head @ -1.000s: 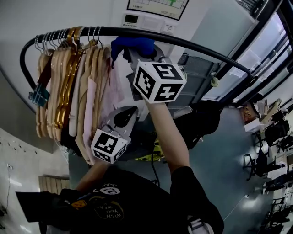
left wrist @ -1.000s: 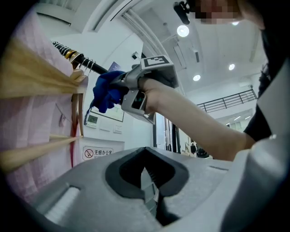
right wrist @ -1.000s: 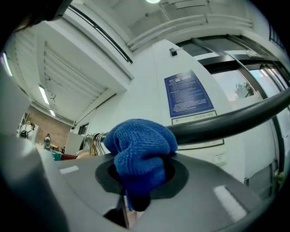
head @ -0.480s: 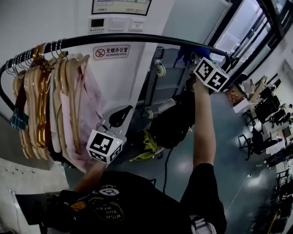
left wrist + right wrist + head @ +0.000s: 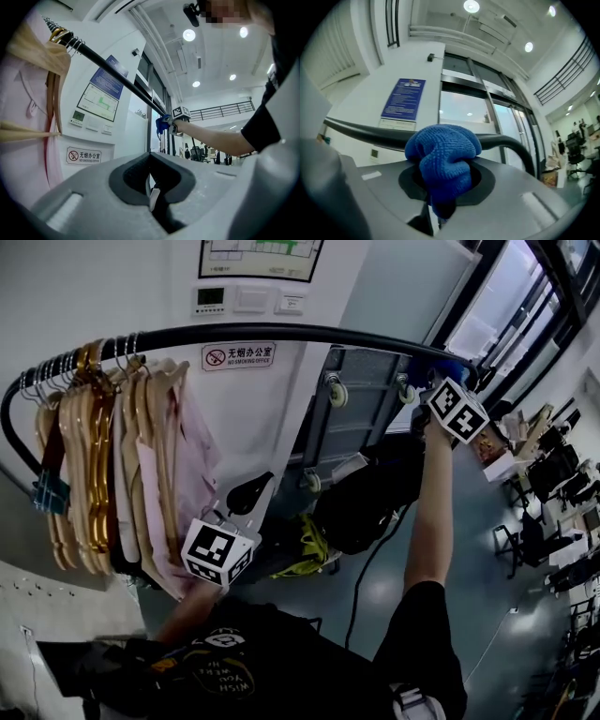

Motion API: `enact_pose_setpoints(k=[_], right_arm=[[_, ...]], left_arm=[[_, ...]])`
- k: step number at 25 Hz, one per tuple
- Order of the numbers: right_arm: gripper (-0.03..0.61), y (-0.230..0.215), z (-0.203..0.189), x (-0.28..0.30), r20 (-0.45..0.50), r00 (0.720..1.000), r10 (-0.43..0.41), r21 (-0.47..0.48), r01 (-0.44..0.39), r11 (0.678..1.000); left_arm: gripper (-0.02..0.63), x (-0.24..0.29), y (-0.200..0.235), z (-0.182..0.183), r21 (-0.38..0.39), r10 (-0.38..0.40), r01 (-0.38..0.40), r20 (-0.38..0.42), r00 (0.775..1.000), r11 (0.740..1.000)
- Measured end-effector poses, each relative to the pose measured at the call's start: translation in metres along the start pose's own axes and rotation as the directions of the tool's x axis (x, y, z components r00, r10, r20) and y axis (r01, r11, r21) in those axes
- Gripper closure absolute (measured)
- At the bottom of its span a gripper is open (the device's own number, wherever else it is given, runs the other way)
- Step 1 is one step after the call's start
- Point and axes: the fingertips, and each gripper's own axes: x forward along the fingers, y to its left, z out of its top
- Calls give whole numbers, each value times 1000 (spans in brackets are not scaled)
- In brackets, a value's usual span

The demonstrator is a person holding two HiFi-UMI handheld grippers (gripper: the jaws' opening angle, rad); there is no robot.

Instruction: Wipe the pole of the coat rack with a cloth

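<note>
In the head view, the blue cloth [image 5: 450, 369] has been moved a little further along the black pole [image 5: 234, 334] than half a second ago. It is now at the right end, where the pole bends down. The right gripper [image 5: 442, 382] is held up there on a stretched-out arm. The left gripper [image 5: 251, 491] has been kept low, just about where it was, near a pink shirt [image 5: 192, 456] and well apart from the pole. Wooden hangers [image 5: 94, 456] are bunched at the left end of the pole.

In the left gripper view, the two jaws of the left gripper [image 5: 152, 194] are seen pressed together, and nothing is held between them. The pole is seen as a long, thin, shiny black bar going up and away, and the cloth is a small blue lump far along it.

In the right gripper view, the cloth [image 5: 443, 161] is clamped between the jaws of the right gripper [image 5: 436, 206]. It is bunched into a soft, bumpy ball with a fuzzy, looped surface. It is pressed against the round, smooth pole [image 5: 361, 133], which is partly hidden behind it.
</note>
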Motion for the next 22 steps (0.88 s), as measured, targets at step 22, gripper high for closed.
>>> enact_pose_setpoints(k=[22], right_arm=[[495, 431, 6, -104, 85, 688, 721, -49, -720, 692]], left_arm=[[611, -71, 20, -4, -11, 127, -127, -30, 991, 992]])
